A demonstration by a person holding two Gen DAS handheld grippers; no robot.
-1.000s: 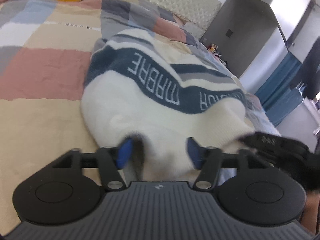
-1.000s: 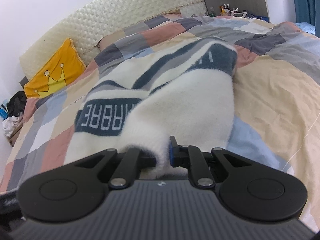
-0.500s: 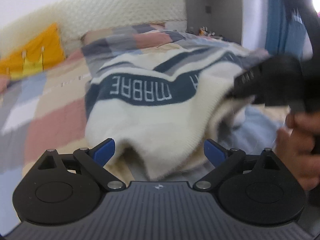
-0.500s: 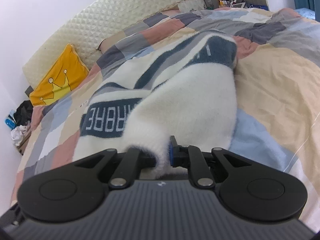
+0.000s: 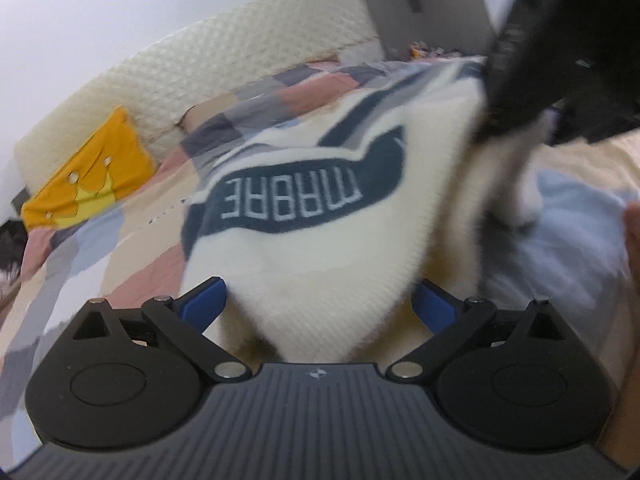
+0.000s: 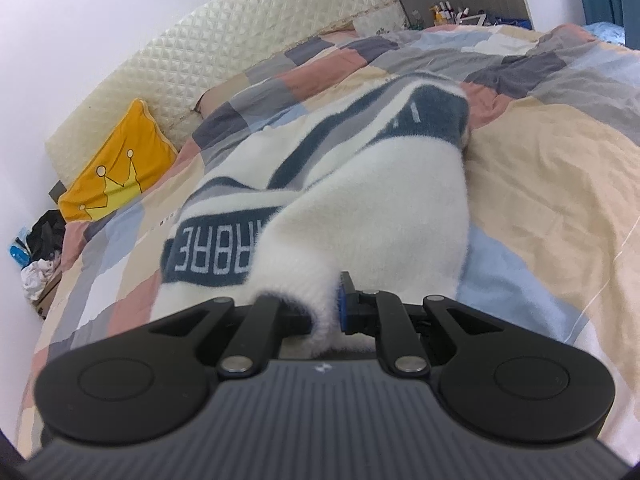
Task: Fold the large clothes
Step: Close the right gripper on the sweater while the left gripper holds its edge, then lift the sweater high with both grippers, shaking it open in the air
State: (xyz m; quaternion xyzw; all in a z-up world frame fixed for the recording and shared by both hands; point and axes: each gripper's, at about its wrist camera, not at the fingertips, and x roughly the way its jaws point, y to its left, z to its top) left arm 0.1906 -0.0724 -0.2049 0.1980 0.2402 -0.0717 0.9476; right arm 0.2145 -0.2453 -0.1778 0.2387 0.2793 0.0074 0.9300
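A cream sweater (image 6: 380, 208) with a dark blue band and white letters lies on the bed, partly folded over. My right gripper (image 6: 326, 308) is shut on a bunched cream edge of it, lifted a little off the quilt. In the left wrist view the sweater (image 5: 304, 232) hangs as a drooping corner between the blue fingertips (image 5: 204, 300) of my left gripper (image 5: 318, 298). Its jaws are opening wide and neither pad presses on the cloth. The right gripper (image 5: 496, 128) shows at the upper right, blurred, pinching the sweater's edge.
A patchwork quilt (image 6: 560, 160) covers the bed. A yellow crown pillow (image 6: 116, 168) leans on the quilted headboard (image 6: 240, 48). Loose clothes (image 6: 40, 248) lie beside the bed at the left. A hand (image 5: 632, 248) shows at the right edge.
My left gripper opened and let go of the sweater's hem, then rolled and swung sideways so the headboard now faces it. The right gripper kept its grip and stayed put.
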